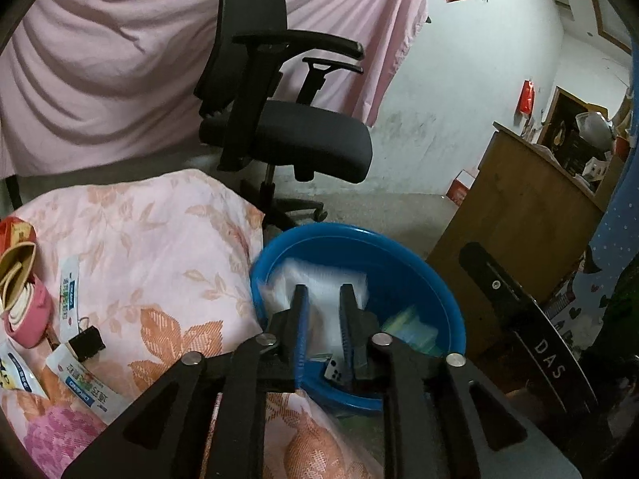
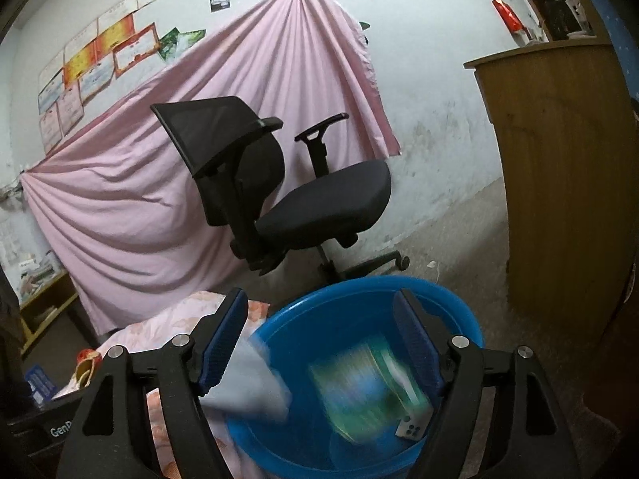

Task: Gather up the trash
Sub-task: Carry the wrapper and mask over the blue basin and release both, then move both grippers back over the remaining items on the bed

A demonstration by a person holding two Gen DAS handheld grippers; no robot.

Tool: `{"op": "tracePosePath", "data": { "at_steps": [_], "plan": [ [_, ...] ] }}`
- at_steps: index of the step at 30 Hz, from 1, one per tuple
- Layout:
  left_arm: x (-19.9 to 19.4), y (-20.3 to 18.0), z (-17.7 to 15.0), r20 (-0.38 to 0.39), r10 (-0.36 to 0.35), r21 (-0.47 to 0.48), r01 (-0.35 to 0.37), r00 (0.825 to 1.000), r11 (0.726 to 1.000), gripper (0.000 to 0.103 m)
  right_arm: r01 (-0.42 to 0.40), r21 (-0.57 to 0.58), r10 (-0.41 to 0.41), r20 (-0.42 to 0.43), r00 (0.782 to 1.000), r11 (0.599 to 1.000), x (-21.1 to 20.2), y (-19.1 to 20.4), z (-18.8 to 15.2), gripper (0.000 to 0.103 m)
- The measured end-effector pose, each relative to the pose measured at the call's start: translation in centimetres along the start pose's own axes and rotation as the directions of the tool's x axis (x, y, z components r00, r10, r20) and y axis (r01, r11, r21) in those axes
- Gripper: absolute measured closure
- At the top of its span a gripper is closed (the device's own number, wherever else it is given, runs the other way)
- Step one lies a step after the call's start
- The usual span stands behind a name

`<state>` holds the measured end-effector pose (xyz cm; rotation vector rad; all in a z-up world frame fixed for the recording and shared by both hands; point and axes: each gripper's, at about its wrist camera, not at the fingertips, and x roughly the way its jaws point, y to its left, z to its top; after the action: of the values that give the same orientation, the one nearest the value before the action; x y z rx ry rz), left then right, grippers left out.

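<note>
A blue basin [image 1: 435, 279] stands beside the floral bedspread [image 1: 159, 247]; it also shows in the right wrist view [image 2: 459, 299]. A white wrapper [image 1: 319, 279] lies in it, blurred, with a green packet [image 1: 411, 329] and a small white dotted piece [image 1: 333, 369]. My left gripper [image 1: 323, 291] is over the basin, slightly open and empty. My right gripper [image 2: 319, 311] is wide open above the basin; the green packet [image 2: 371, 387] and the white wrapper [image 2: 251, 383] blur beneath it.
On the bedspread at left lie white-blue sachets [image 1: 70, 291], a black binder clip [image 1: 86, 343] and a pink tape roll [image 1: 28, 311]. A black office chair [image 1: 287, 127] stands behind, a wooden cabinet [image 1: 515, 215] to the right. The other gripper's black body [image 1: 531, 327] is close by.
</note>
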<state>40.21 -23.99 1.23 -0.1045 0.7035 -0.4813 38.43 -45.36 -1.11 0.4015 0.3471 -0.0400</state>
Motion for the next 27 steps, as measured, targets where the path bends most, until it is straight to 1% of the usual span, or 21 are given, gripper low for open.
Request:
{"op": "tracePosePath", "data": {
  "at_steps": [1,2,4,12,16,18,21,23,25,27],
  "plan": [
    [-0.1,0.1,-0.1,0.001,-0.001,-0.005,0.001,1.0,1.0,0.079,-0.001,-0.001,0.001,-0.005,1.0,1.0,0.0,0.0,-0.1,0.027],
    [-0.2,0.2,-0.1,0.005,-0.002,-0.01,0.002,1.0,1.0,0.075,-0.001,-0.001,0.001,-0.008,1.0,1.0,0.0,0.0,-0.1,0.027],
    [-0.5,0.3,-0.1,0.019,-0.002,-0.018,0.003,1.0,1.0,0.074,-0.001,-0.003,0.001,-0.005,1.0,1.0,0.0,0.2,-0.1,0.024],
    [-2.0,0.8,0.0,0.085,0.043,-0.023,-0.041,0.995,0.999,0.073,-0.001,-0.029,0.001,0.014,1.0,1.0,-0.5,0.8,0.2,0.023],
    [-3.5,1.3,0.2,0.128,0.063,-0.036,-0.058,0.99,0.998,0.067,-0.009,-0.047,0.01,0.03,0.999,0.999,-1.0,1.4,0.6,0.02],
    [-4.5,1.6,0.3,0.151,0.079,-0.036,-0.074,0.985,0.997,0.066,-0.014,-0.061,0.017,0.046,0.999,0.998,-1.4,1.8,0.7,0.018],
    [-5.9,2.0,0.4,0.176,0.104,-0.034,-0.099,0.979,0.994,0.057,-0.027,-0.074,0.031,0.06,0.998,0.997,-1.8,2.6,1.0,0.013],
    [-7.3,2.4,0.3,0.211,0.131,-0.045,-0.125,0.969,0.991,0.049,-0.034,-0.08,0.04,0.071,0.997,0.996,-2.1,3.0,1.2,0.009],
    [-8.2,2.9,0.1,0.235,0.152,-0.051,-0.144,0.96,0.988,0.046,-0.044,-0.089,0.052,0.085,0.995,0.995,-2.4,3.8,1.4,0.004],
    [-9.3,3.3,0.1,0.262,0.183,-0.055,-0.174,0.948,0.983,0.042,-0.053,-0.1,0.063,0.102,0.993,0.994,-2.8,4.5,1.5,0.001]
  ]
}}
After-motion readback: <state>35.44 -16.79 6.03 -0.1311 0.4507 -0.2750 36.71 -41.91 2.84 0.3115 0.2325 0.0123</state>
